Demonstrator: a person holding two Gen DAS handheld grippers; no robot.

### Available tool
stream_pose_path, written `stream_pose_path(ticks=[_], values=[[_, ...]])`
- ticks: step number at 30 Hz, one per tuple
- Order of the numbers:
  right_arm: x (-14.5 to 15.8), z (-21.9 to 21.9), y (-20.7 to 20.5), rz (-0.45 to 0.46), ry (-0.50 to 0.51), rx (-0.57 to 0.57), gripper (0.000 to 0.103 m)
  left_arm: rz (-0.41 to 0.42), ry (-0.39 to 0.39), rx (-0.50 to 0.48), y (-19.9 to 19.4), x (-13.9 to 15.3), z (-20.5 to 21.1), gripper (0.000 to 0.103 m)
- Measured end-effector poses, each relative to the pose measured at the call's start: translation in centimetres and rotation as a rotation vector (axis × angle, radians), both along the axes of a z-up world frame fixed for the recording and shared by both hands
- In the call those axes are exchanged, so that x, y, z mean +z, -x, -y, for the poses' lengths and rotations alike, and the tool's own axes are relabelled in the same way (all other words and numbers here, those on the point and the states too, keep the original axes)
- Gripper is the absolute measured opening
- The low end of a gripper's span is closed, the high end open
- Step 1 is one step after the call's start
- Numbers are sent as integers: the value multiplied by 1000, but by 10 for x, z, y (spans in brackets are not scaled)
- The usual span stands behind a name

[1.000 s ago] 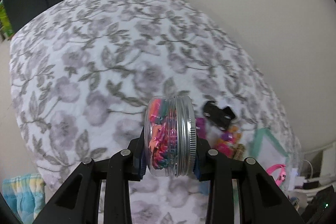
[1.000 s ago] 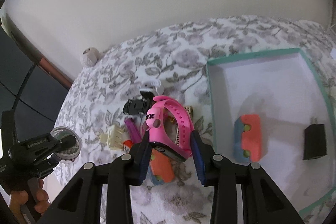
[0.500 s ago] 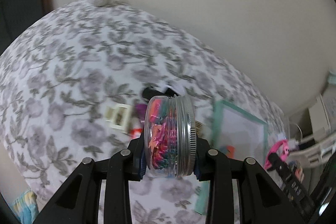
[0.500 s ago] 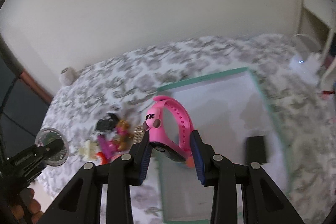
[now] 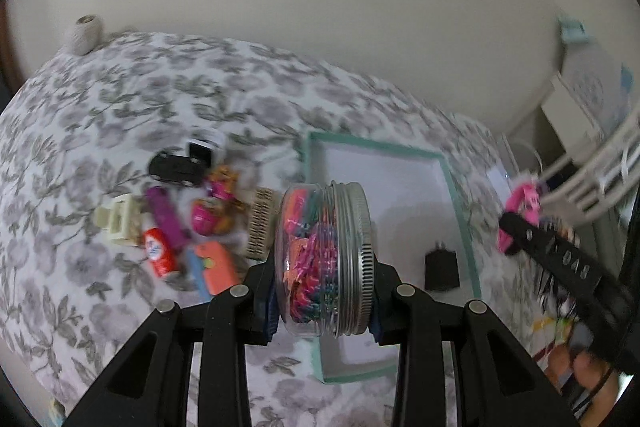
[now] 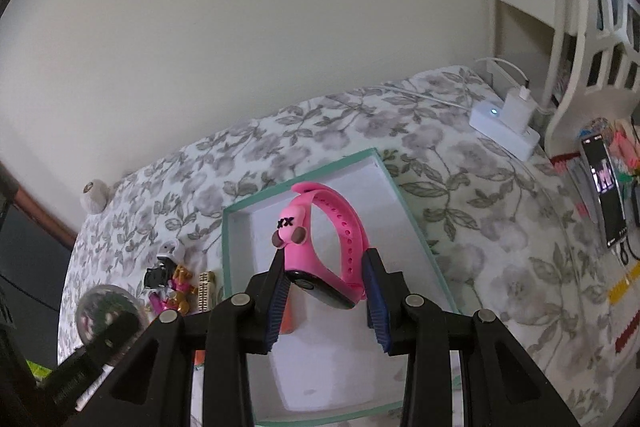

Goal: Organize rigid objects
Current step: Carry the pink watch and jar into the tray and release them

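My left gripper [image 5: 323, 297] is shut on a clear jar [image 5: 324, 261] with a metal screw rim, full of coloured clips, held in the air above the near left edge of the teal-rimmed white box [image 5: 460, 203]. My right gripper [image 6: 326, 293] is shut on a pink watch [image 6: 324, 239] and holds it above the same box [image 6: 230, 227]. The right gripper with the watch [image 5: 520, 211] shows at the right of the left wrist view. A black adapter [image 5: 441, 270] lies inside the box.
Several small items lie on the floral cloth left of the box: a black toy car [image 5: 178, 167], a purple tube [image 5: 166, 217], a red cap [image 5: 160, 257], an orange-blue block [image 5: 214, 267], a comb [image 5: 260, 223]. A white charger [image 6: 506, 121] and a phone [image 6: 604, 187] sit at right.
Both grippers have swung right with their loads. The left wrist view now looks over the box and item pile; the right gripper sits higher over the box.
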State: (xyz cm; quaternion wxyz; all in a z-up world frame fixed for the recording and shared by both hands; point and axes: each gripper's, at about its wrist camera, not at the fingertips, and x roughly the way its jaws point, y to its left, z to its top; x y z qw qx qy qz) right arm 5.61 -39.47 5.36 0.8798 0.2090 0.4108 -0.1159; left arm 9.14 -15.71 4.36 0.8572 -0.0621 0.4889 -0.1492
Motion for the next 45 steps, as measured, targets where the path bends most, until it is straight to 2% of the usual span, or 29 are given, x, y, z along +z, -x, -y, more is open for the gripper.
stream_pose_path(ticks=[7,10,22,35,45], values=[[-18,-5,-10,-27,-14,34,39,-37,-65,-107,1,-29,42,36],[-33,-6,-16,-59,-25,47,39,-62,-62,-135,0,-39,52,36],[-76,-10,-38,-144,-59,82,39,-196,-182,-149,-10,-95,71,36],[-107,-22,-46,-229,-56,110,39,-210,-212,-175,-12,-110,79,36],[-114,-21,-46,-262,-62,104,43,-236,-157,-170,-17,-111,75,40]])
